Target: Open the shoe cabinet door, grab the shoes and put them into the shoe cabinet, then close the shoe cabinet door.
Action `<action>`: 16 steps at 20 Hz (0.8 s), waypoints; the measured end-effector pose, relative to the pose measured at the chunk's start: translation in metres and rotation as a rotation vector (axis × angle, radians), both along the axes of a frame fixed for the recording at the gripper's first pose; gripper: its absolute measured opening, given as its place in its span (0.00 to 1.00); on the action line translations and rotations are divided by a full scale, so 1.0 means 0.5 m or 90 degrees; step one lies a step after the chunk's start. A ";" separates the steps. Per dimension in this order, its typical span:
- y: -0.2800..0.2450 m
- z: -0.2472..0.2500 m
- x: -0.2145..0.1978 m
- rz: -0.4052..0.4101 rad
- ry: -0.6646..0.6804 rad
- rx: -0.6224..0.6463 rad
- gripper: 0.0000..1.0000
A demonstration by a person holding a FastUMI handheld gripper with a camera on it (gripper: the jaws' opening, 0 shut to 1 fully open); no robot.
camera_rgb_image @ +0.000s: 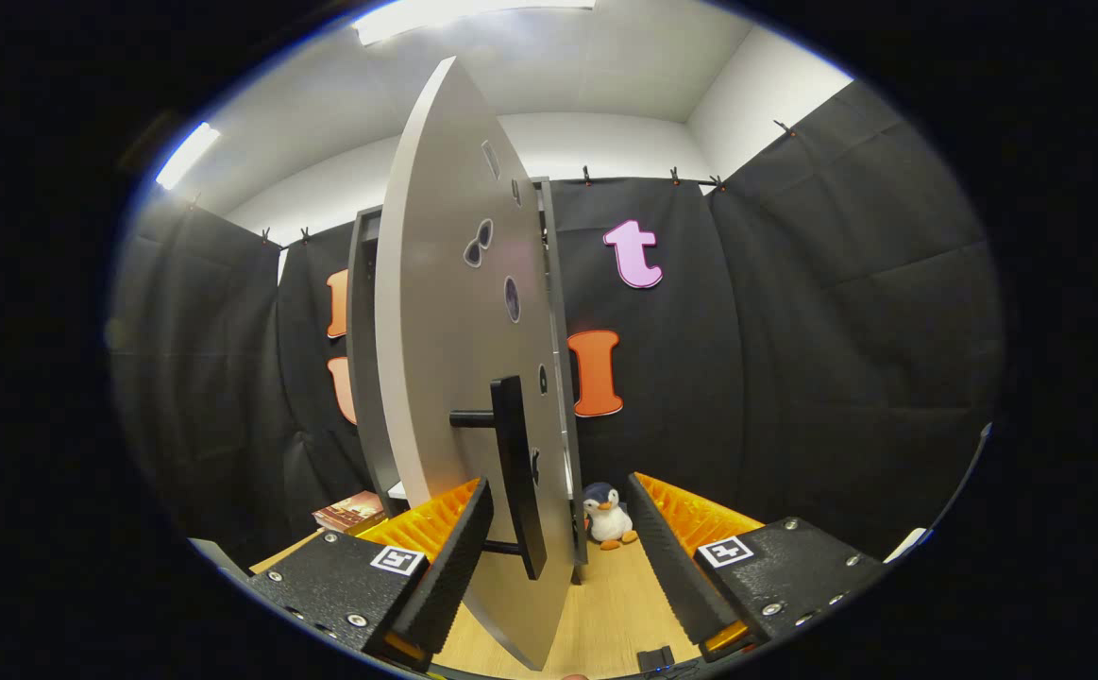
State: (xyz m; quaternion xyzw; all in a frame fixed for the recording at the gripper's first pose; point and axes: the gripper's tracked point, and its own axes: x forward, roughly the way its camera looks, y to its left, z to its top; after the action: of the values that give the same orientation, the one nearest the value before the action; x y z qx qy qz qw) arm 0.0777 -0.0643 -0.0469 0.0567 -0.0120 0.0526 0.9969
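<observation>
The grey shoe cabinet door (449, 312) stands swung open, nearly edge-on to me, and reaches in between my fingers. Its black bar handle (515, 472) sticks out on two posts, just inside my left finger (454, 557). My gripper (560, 484) is open, with one finger on each side of the door's lower part and neither pressing on the handle. The cabinet body (364, 378) stands behind the door, its inside hidden by the panel.
A small plush penguin (608, 518) sits on the wooden surface (605, 604) beyond my right finger, against the black cloth wall. A brown book (350, 512) lies left of the cabinet. A small black object (654, 658) lies close below me.
</observation>
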 end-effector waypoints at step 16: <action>0.144 0.008 0.027 0.080 0.000 0.001 0.90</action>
State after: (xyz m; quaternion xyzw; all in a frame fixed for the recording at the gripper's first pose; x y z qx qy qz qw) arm 0.0911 0.0075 -0.0430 0.0578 -0.0084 0.1149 0.9917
